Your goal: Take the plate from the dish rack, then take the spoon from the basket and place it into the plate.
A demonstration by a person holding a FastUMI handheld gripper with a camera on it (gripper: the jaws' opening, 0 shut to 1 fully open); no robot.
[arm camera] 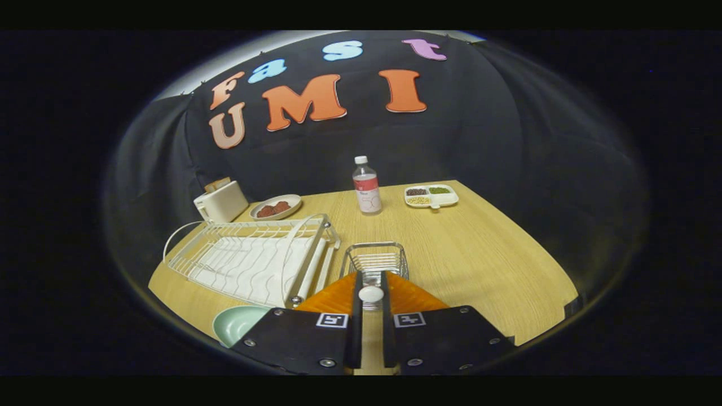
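Jaws of gripper (371, 294) clamped narrowly on spoon (370, 293) over basket (375, 259); could slip before reaching plate (240, 322).

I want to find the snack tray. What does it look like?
Look to the far end of the wooden table, beyond the tool and the wire basket. Right of the bottle sits the snack tray: white, split into compartments of beans.

We note a pale wood-grain table (479, 254), a white wire dish rack (248, 259), a silver mesh basket (375, 259) and an orange ribbed plate (333, 296). The bowl (237, 324) is mint green; the bottle (366, 189) clear with a red-and-white label, white cap
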